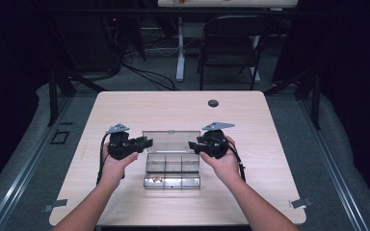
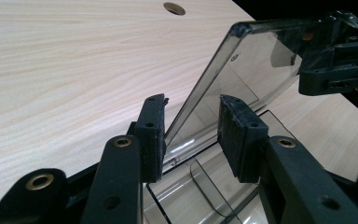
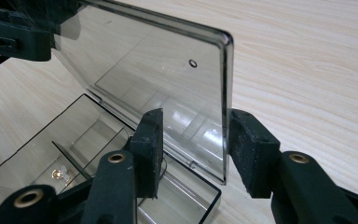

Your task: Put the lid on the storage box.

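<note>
- A clear plastic compartment box [image 1: 172, 169] is sitting on the pale wood counter [image 1: 250, 120], near the middle and toward the person's side, between the two hands.
- Its hinged lid [image 1: 171, 142] is standing raised along the far edge of the box, tilting a little away from upright; in the right gripper view the lid [image 3: 158, 84] is showing rounded corners, a thick rim and a small round mark on its face.
- Dividers are splitting the box into small cells in rows, as the high view shows.
- A small brass-coloured piece [image 3: 58, 174] is lying in one cell; from above something small and shiny [image 1: 156, 180] is sitting in the near left cell. What it is exactly, I cannot tell. The other cells I can see are looking bare.
- The plastic is see-through with a smoky tint, so the counter's grain is showing through the lid [image 2: 242, 74].
- The left tongs [image 2: 191, 135] are standing released, straddling the left side edge of the lid with a gap on each side.
- The right tongs [image 3: 193, 149] are likewise released, straddling the lid's right side edge; the pads are not pressing on it.
- A dark round hole [image 1: 213, 103] is sitting in the counter beyond the box.
</note>
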### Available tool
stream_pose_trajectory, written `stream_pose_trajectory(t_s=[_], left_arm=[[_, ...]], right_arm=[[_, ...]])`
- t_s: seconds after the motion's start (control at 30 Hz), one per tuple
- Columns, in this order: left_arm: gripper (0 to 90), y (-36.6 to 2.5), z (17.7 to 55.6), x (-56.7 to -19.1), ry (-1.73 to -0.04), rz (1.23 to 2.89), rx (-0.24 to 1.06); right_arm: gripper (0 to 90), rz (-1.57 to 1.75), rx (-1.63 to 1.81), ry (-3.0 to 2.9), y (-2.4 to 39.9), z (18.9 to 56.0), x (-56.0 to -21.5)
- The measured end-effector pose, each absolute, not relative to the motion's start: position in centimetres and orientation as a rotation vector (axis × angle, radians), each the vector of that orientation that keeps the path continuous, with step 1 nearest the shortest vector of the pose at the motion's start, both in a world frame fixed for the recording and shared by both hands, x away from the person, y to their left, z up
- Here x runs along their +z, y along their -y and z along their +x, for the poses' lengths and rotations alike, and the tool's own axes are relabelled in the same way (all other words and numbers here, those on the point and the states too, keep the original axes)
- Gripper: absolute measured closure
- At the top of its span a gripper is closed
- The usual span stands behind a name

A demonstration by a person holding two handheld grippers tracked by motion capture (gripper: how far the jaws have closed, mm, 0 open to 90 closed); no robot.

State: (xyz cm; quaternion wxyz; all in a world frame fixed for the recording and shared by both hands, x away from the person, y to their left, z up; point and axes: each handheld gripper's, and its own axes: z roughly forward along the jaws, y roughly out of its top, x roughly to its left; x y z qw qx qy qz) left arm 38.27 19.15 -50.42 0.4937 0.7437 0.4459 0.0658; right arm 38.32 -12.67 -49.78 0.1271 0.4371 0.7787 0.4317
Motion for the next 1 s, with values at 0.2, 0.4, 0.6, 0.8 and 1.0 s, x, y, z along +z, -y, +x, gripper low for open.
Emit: stream_pose_trajectory(t_s=[0.2, 0.4, 0.6, 0.8, 1.0], left_arm=[[61.9, -19.4, 37.7, -50.1, -1.068, 1.794, 0.171], [62.4, -19.6, 37.1, -49.5, -1.041, 1.800, 0.182], [63.6, -20.0, 36.4, -49.0, -1.025, 1.802, 0.191], [64.8, -20.5, 35.5, -48.6, -1.001, 1.810, 0.204], [67.5, -21.0, 34.7, -48.0, -0.991, 1.821, 0.217]], right_arm=[[57.5, 1.272, 1.260, -2.257, 12.7, 37.9, -49.9], [59.5, 1.271, 1.256, -2.261, 12.8, 37.7, -49.9], [59.2, 1.269, 1.273, -2.259, 13.0, 37.4, -50.0], [58.7, 1.249, 1.266, -2.266, 13.0, 36.9, -50.1], [58.0, 1.237, 1.259, -2.270, 13.1, 36.5, -50.2]])
